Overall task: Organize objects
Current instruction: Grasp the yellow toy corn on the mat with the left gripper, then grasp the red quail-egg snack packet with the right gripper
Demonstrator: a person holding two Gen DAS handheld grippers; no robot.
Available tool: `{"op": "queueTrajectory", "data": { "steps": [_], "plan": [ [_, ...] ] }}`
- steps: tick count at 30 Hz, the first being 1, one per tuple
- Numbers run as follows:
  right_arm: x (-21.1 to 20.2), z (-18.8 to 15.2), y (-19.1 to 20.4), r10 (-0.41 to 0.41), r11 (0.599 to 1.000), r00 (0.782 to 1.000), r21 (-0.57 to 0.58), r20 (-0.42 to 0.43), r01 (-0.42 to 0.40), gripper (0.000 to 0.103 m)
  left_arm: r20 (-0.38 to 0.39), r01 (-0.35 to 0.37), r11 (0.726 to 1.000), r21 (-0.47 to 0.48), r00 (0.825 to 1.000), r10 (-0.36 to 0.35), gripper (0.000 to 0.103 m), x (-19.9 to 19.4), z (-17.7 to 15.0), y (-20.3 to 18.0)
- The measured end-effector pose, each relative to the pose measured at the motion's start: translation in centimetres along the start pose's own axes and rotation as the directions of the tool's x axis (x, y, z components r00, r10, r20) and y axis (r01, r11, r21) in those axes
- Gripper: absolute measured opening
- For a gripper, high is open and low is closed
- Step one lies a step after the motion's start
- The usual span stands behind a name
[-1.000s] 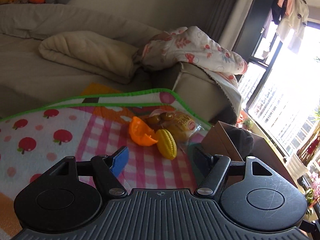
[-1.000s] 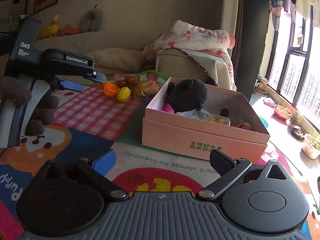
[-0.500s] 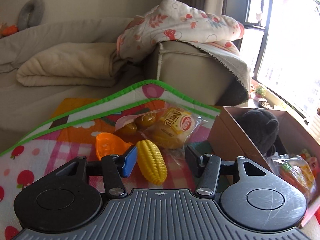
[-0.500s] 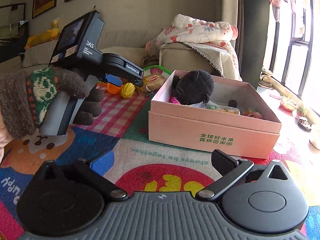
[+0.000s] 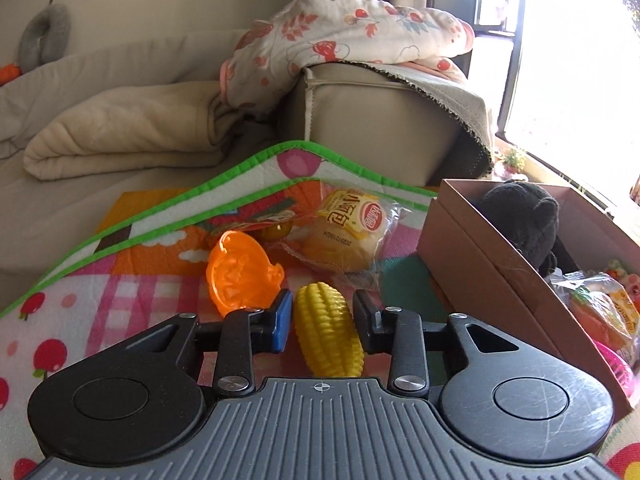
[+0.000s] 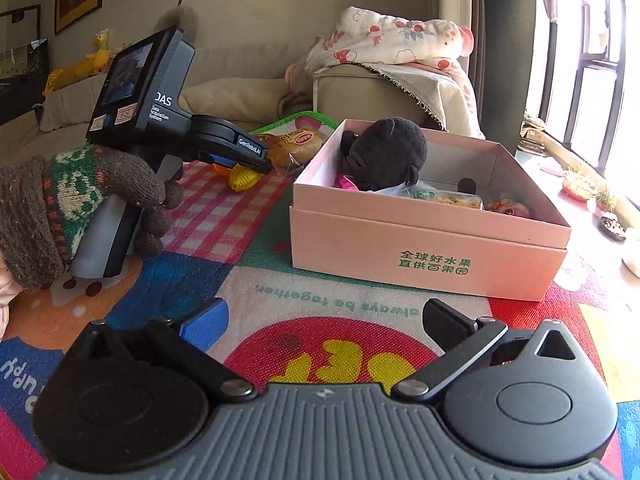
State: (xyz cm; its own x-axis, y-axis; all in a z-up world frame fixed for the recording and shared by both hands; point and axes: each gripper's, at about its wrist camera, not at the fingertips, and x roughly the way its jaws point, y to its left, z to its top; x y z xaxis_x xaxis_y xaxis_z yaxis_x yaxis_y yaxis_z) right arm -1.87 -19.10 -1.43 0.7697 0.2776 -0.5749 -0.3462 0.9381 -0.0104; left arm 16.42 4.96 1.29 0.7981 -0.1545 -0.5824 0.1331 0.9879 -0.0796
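A yellow toy corn lies on the play mat between the fingers of my left gripper, which is open around it with small gaps on both sides. An orange toy and a wrapped bun lie just beyond. The pink box stands to the right and holds a black plush and snack packets. My right gripper is open and empty above the mat in front of the box. The right wrist view shows the left gripper over the corn.
A beige sofa arm with a floral blanket rises behind the mat's folded green edge. A window ledge with small pots lies to the right of the box.
My left gripper has moved forward and down to the corn, and its fingers now straddle it. The right gripper has barely moved.
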Motion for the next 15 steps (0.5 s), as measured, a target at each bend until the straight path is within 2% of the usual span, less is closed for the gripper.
{"op": "queueTrajectory", "data": {
  "steps": [5, 10, 13, 15],
  "plan": [
    [0.2, 0.1, -0.1, -0.004, 1.000, 1.000, 0.005, -0.005, 0.004, 0.103, -0.011, 0.059, 0.995, 0.075, 0.998, -0.058, 0.037, -4.5, -2.3, -0.8],
    [0.3, 0.1, -0.1, -0.008, 1.000, 1.000, 0.004, -0.006, 0.008, 0.103, -0.042, 0.118, 0.988, 0.098, 0.993, -0.115, 0.037, -9.2, -5.4, -0.9],
    [0.3, 0.1, -0.1, -0.012, 1.000, 1.000, 0.007, -0.003, 0.012, 0.103, -0.042, 0.117, 0.988, 0.101, 0.993, -0.113, 0.037, -11.2, -6.8, -0.5],
    [0.2, 0.1, -0.1, -0.014, 1.000, 1.000, 0.008, 0.001, 0.014, 0.103, -0.016, 0.079, 0.992, 0.102, 0.997, -0.077, 0.037, -12.5, -7.7, 0.1]
  ]
}}
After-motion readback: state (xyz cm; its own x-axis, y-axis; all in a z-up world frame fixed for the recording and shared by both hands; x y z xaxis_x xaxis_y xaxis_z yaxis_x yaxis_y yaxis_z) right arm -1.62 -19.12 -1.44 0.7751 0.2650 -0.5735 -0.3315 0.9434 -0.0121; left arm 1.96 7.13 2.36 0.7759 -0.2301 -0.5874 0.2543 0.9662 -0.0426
